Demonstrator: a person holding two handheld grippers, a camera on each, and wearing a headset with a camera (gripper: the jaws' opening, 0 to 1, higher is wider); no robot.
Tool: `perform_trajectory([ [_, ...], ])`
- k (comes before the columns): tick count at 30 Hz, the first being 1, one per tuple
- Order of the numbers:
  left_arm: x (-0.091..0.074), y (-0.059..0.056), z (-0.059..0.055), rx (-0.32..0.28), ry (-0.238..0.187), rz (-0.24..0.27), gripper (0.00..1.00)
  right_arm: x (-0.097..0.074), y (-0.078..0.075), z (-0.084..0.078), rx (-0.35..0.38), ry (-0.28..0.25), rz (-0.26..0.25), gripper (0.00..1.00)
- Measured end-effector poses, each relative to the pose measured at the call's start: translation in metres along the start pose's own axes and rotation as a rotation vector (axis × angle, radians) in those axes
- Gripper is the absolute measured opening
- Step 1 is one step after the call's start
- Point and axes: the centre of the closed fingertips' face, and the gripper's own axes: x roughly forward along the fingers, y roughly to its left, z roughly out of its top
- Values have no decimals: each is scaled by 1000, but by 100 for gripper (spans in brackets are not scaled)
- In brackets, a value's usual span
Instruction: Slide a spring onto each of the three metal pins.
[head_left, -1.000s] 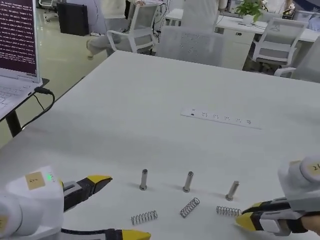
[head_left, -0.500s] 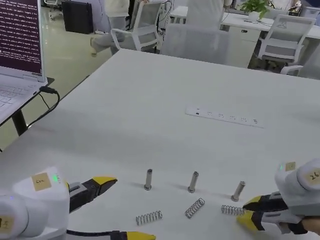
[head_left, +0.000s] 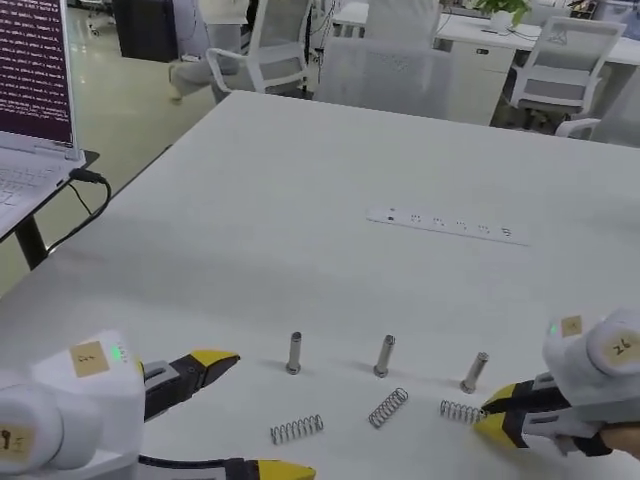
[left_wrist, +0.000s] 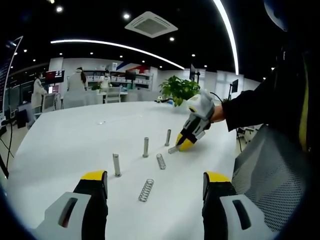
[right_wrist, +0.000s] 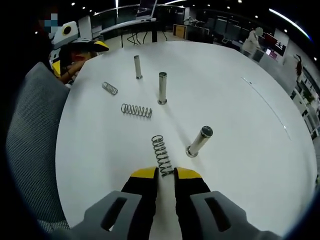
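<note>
Three upright metal pins (head_left: 293, 353) (head_left: 384, 356) (head_left: 474, 372) stand in a row on the white table (head_left: 300, 200). A spring lies in front of each: left spring (head_left: 296, 430), middle spring (head_left: 388, 407), right spring (head_left: 460, 411). My right gripper (head_left: 494, 412) sits at the right spring's end. In the right gripper view its jaws (right_wrist: 166, 173) pinch the near end of that spring (right_wrist: 161, 152), which lies flat beside the nearest pin (right_wrist: 199, 142). My left gripper (head_left: 250, 415) is wide open and holds nothing, left of the left pin (left_wrist: 116, 164) and near the left spring (left_wrist: 146, 190).
A flush power strip (head_left: 445, 225) runs across the table beyond the pins. An open laptop (head_left: 30, 100) with a cable sits on a stand at the left. Office chairs (head_left: 260, 60) line the far edge. Bare tabletop lies between the pins and the strip.
My right gripper has moved left and up to the right spring's end and narrowed on it. The left gripper has barely moved. The head camera has shifted slightly.
</note>
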Motion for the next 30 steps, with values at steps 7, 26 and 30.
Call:
perform_trajectory([
  [7, -1, 0, 2, 0, -10, 2, 75, -1, 0, 1, -59, 3, 0, 9],
  [26, 4, -18, 5, 46, 7, -80, 64, -26, 24, 31, -102, -20, 13, 8],
  [30, 7, -25, 5, 51, 7, -124, 57, -33, 33, 39, -95, -36, 43, 8],
])
